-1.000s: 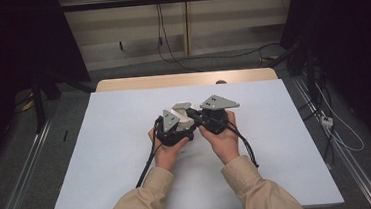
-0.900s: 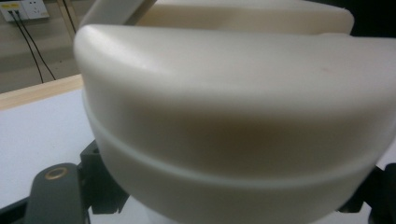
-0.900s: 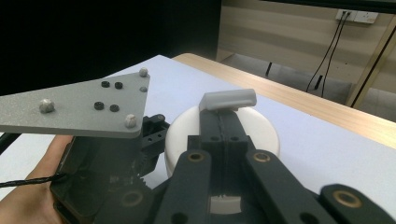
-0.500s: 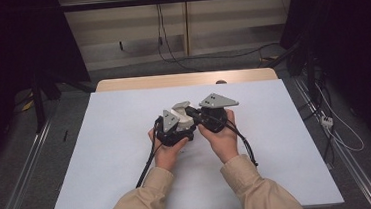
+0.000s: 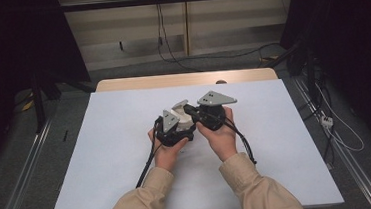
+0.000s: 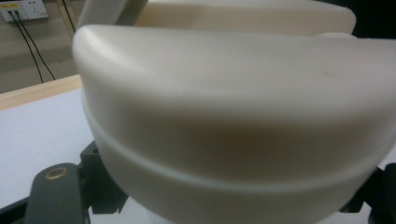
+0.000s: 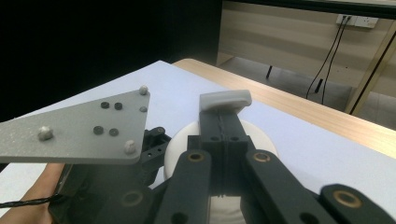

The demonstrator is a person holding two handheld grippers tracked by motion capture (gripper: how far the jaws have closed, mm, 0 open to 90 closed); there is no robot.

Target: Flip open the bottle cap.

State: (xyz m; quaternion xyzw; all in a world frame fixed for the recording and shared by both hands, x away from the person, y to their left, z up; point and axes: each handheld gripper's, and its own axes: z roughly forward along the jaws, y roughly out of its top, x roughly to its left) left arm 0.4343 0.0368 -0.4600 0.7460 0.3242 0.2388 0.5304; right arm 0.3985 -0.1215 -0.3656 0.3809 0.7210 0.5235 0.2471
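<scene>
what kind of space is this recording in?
Likely a lab recording station rather than a home or kitchen: a bare white table ringed by black curtains, loose cables on the floor, floor rails beside the table, and wall sockets behind.

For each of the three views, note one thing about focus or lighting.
High view: even light on the white table, dark surroundings. Left gripper view: the cream container sits so close it blurs. Right gripper view: the grey plate looks sharp, the nearest black links soft.
</scene>
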